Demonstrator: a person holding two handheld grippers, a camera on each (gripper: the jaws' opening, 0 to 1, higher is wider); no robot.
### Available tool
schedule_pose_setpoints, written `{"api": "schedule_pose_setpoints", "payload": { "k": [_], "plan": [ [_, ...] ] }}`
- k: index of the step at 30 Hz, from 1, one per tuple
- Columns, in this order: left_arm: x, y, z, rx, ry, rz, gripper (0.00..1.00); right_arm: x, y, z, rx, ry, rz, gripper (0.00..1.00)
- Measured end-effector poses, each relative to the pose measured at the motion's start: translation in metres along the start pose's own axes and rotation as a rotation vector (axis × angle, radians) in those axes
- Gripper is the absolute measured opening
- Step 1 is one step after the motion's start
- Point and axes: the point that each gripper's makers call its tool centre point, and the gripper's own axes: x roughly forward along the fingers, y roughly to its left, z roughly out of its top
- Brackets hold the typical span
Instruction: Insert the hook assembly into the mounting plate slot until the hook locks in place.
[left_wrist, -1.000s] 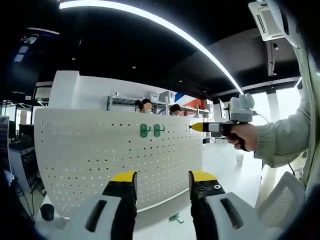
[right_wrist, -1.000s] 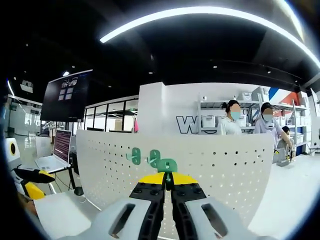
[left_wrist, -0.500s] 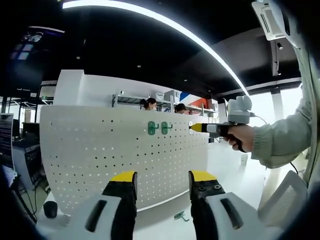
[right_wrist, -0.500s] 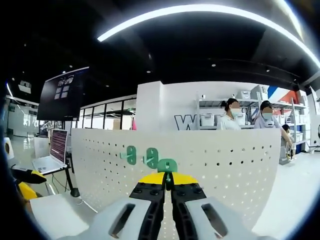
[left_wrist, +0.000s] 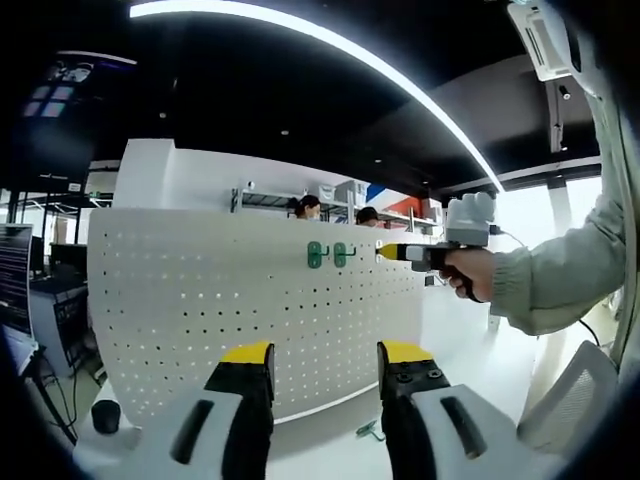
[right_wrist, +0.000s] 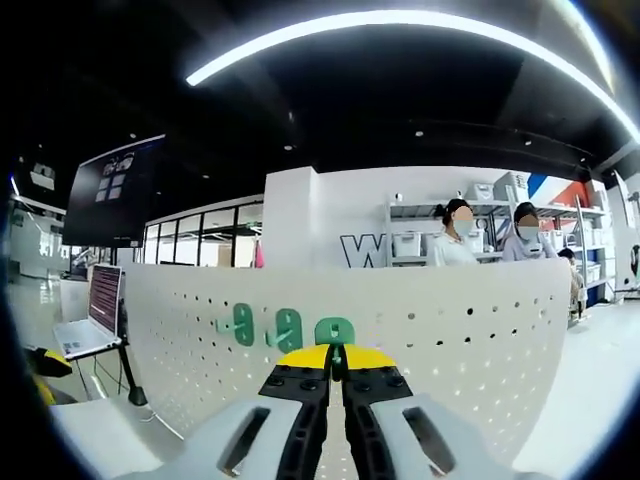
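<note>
Against the upright white pegboard (right_wrist: 420, 340), the right hand-held gripper (right_wrist: 336, 352) pinches a green hook (right_wrist: 333, 331) beside two mounted hooks (right_wrist: 265, 327), while the left hand-held gripper (left_wrist: 324, 352) hangs open, empty, above the surface (left_wrist: 320, 455).

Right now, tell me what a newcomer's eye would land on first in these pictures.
The white pegboard stands upright across both views, with two green hooks hung near its top edge. The right gripper is shut on a third green hook, held up at the board beside the other two. The left gripper hangs open before the board, and one more hook lies on the table at its foot.
</note>
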Motion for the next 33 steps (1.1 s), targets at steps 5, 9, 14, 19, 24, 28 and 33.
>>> {"api": "schedule_pose_setpoints", "payload": {
  "k": [5, 9, 14, 19, 24, 28, 33],
  "plan": [
    [-0.001, 0.003, -0.002, -0.001, 0.005, 0.005, 0.43, 0.012, -0.002, 0.003, -0.009, -0.014, -0.017, 0.01],
    [-0.002, 0.006, -0.004, -0.003, 0.009, 0.009, 0.43, 0.020, -0.003, 0.000, -0.025, -0.022, -0.043, 0.01],
    [-0.003, 0.009, -0.004, -0.003, 0.009, 0.012, 0.43, 0.026, 0.000, -0.004, -0.025, -0.024, -0.059, 0.01],
    [-0.004, 0.011, -0.007, -0.009, 0.014, 0.019, 0.43, 0.032, -0.006, -0.006, -0.008, -0.025, -0.084, 0.01],
    [-0.003, 0.011, -0.009, -0.015, 0.018, 0.015, 0.42, 0.037, -0.008, -0.006, 0.000, -0.025, -0.095, 0.01],
    [-0.001, 0.010, -0.010, -0.015, 0.020, 0.011, 0.42, 0.035, -0.006, -0.006, 0.009, -0.026, -0.103, 0.01],
    [0.000, 0.006, -0.008, -0.016, 0.019, 0.003, 0.42, 0.035, -0.008, -0.006, 0.002, -0.026, -0.110, 0.01]
  ]
}}
